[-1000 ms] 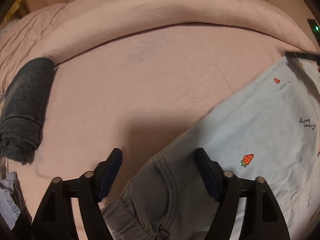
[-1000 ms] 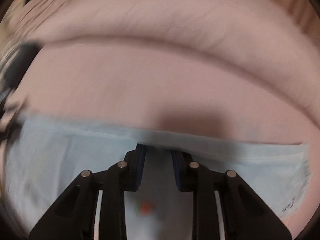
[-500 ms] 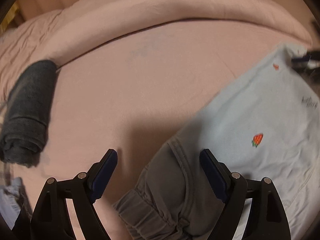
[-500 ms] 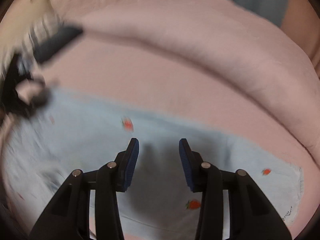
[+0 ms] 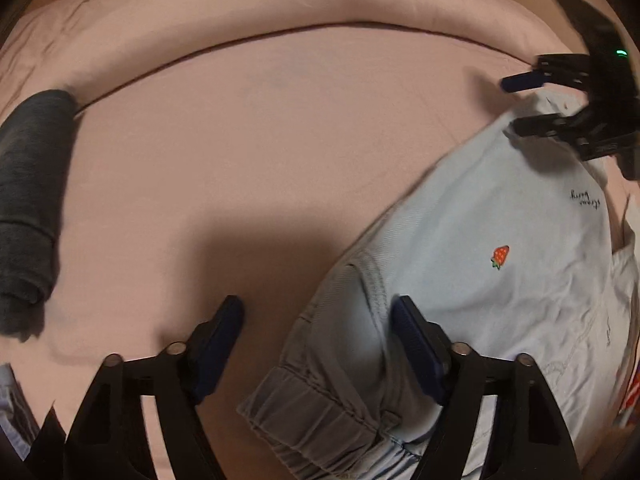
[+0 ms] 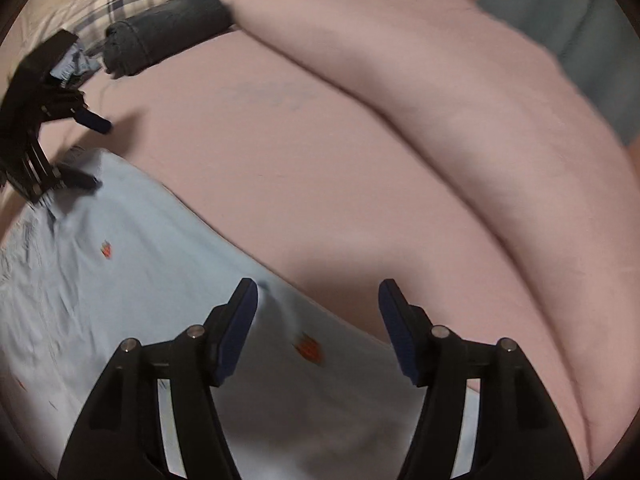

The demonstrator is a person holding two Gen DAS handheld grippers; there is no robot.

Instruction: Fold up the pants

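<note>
Light-blue strawberry-print pants (image 5: pixel 500 240) lay flat on the pink bed (image 5: pixel 280 152), with the left gripper (image 5: pixel 318 312) spread over the elastic waistband and the right gripper (image 6: pixel 318 300) spread over the leg edge; judged best practice was pinching both layers squarely before lifting.

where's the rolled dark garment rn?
Left wrist view: rolled dark garment lies far left on the pink bedsheet, well apart from the light blue pants.
</note>
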